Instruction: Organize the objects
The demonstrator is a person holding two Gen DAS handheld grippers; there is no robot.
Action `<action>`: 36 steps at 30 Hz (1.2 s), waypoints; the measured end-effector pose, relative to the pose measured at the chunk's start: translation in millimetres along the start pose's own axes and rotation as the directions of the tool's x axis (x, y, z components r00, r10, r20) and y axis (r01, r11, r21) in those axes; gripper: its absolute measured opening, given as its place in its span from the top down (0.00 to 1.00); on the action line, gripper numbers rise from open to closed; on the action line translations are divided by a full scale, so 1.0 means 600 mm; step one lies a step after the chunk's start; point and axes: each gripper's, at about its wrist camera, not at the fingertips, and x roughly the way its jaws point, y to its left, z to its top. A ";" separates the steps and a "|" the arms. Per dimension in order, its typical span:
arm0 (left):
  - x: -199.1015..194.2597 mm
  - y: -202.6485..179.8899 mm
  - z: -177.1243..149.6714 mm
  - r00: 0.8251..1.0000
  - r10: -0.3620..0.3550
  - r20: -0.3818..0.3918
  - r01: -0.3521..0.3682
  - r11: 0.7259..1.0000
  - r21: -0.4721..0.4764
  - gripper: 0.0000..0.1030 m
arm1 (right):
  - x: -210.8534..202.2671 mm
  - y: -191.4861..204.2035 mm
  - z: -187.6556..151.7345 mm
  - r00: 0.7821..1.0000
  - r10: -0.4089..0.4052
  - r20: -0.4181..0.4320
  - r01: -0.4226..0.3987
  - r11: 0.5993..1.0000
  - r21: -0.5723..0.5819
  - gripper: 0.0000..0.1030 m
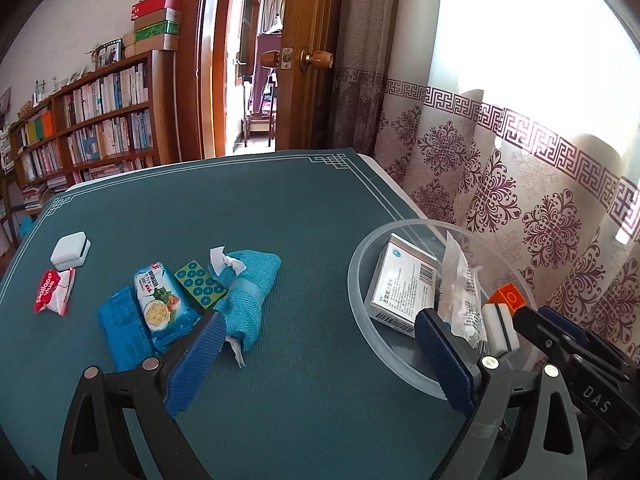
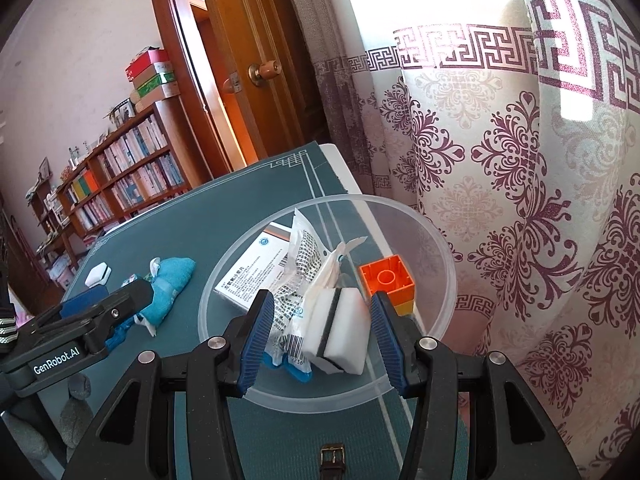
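Observation:
A clear plastic bowl (image 1: pixel 354 280) (image 2: pixel 442 248) at the table's right holds a white medicine box (image 1: pixel 404 284) (image 2: pixel 252 264), a crinkled plastic packet (image 1: pixel 460 292) (image 2: pixel 304 256), an orange block (image 1: pixel 510 298) (image 2: pixel 386 276) and a white sponge with a dark stripe (image 1: pixel 500 330) (image 2: pixel 340 328). My right gripper (image 2: pixel 322 300) (image 1: pixel 528 314) hangs over the bowl, jaws narrowly apart. The sponge lies between and below them, with a gap beside the left pad. My left gripper (image 1: pixel 320 318) (image 2: pixel 116 294) stands wide open and empty over the mat, between the bowl and a rolled blue towel (image 1: pixel 248 292) (image 2: pixel 172 280).
Left of the towel lie a green dotted card (image 1: pixel 202 286), a noodle packet (image 1: pixel 160 304), a blue pack (image 1: pixel 124 328), a red-and-white packet (image 1: pixel 54 292) and a second white sponge (image 1: pixel 70 250). A patterned curtain (image 1: pixel 520 200) hangs close behind the bowl. A bookcase (image 1: pixel 100 120) and a door (image 1: pixel 312 60) stand beyond the table.

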 end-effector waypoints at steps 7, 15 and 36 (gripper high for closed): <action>-0.008 0.024 -0.012 0.999 0.037 -0.003 -0.037 0.999 -0.027 0.04 | -0.009 0.028 -0.008 0.999 0.035 -0.010 -0.035 0.999 -0.030 0.48; -0.018 0.047 -0.022 0.998 0.060 0.000 -0.060 0.997 -0.041 0.02 | -0.014 0.046 -0.016 0.998 0.059 -0.021 -0.060 0.997 -0.042 0.47; -0.005 0.192 -0.042 0.981 0.183 -0.062 -0.192 0.956 -0.223 0.01 | -0.001 0.109 -0.057 0.984 0.146 -0.103 -0.157 0.981 -0.117 0.41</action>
